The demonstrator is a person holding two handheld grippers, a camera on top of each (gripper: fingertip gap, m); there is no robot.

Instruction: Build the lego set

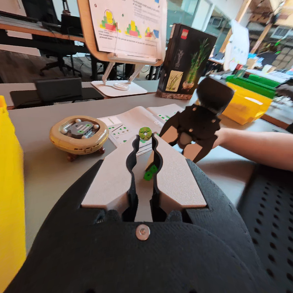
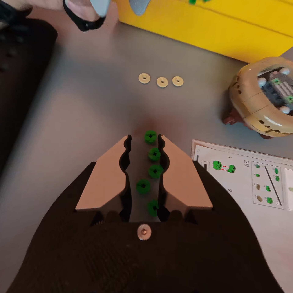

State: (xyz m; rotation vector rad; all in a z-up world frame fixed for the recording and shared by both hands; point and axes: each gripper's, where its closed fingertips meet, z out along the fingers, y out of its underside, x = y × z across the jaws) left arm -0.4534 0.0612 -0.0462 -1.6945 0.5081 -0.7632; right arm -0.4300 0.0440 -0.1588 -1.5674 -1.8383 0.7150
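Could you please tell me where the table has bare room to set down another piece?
The widest bare table lies between the dark perforated mat and the three tan discs. It is crowded beneath the right gripper, where green round bricks line up beside the instruction booklet, and near the tan pot.

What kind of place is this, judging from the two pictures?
Probably an office or lab workspace: desks with an office chair stand behind the grey table, a document stand holds printed instructions, and yellow parts bins sit nearby.
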